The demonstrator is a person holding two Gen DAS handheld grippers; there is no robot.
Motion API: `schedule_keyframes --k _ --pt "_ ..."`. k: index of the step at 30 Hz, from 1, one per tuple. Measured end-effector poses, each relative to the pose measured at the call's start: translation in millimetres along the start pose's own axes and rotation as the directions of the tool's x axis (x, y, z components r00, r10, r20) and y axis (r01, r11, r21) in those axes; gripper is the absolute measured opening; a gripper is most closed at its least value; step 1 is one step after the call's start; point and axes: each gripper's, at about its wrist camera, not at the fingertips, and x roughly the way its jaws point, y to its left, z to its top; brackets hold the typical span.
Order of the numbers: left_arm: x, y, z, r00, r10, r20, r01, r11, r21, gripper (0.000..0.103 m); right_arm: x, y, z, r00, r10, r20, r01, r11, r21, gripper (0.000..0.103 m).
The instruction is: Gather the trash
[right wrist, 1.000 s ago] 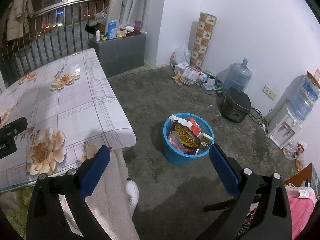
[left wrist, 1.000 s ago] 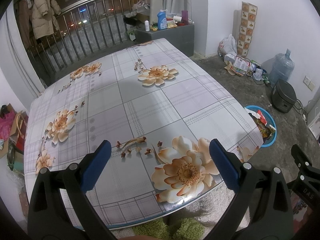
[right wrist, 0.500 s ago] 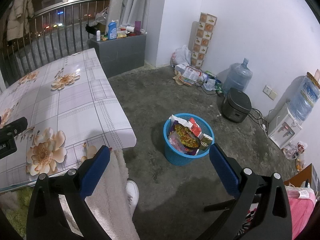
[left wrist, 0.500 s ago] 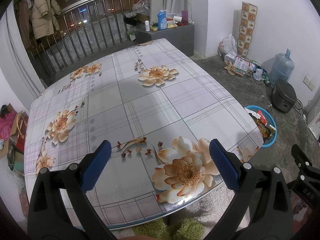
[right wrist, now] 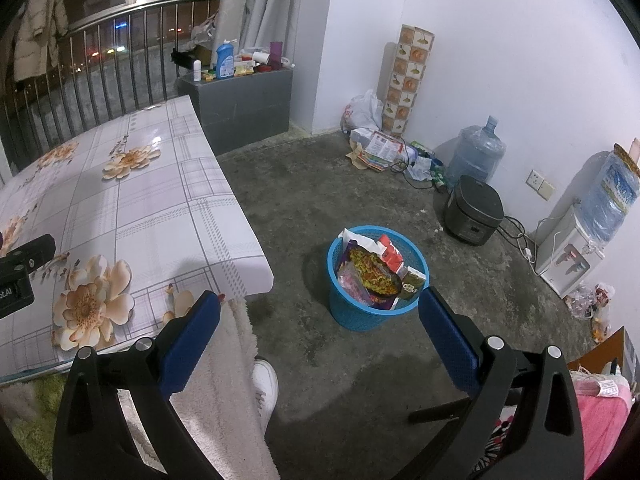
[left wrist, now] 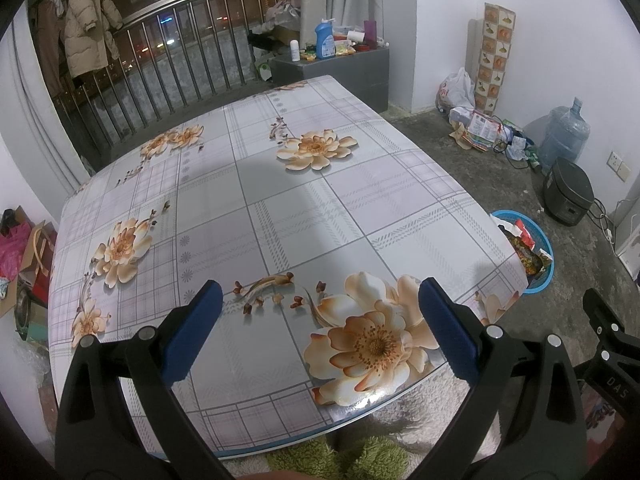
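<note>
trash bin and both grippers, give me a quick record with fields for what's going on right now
left gripper: open, holding nothing, over the near edge of the table
right gripper: open, holding nothing, above the floor, pointed toward the bin
bin: blue basket on the concrete floor beside the table, upright
bin contents: wrappers and a small carton, filled up to the rim
table top: flowered cloth, no trash visible on it

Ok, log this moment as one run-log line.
left gripper: open, empty, over table | right gripper: open, empty, facing blue basket | basket: holds wrappers
</note>
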Motion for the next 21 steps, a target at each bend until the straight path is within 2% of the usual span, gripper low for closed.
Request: schedule_keyframes --k 21 --pt "0.7 2.8 -1.5 1.0 0.0 -0.005 0.0 1.0 -0.001 0.094 0.3 1.6 0.0 1.0 -0.001 0.0 0.001 1.0 0.001 0.097"
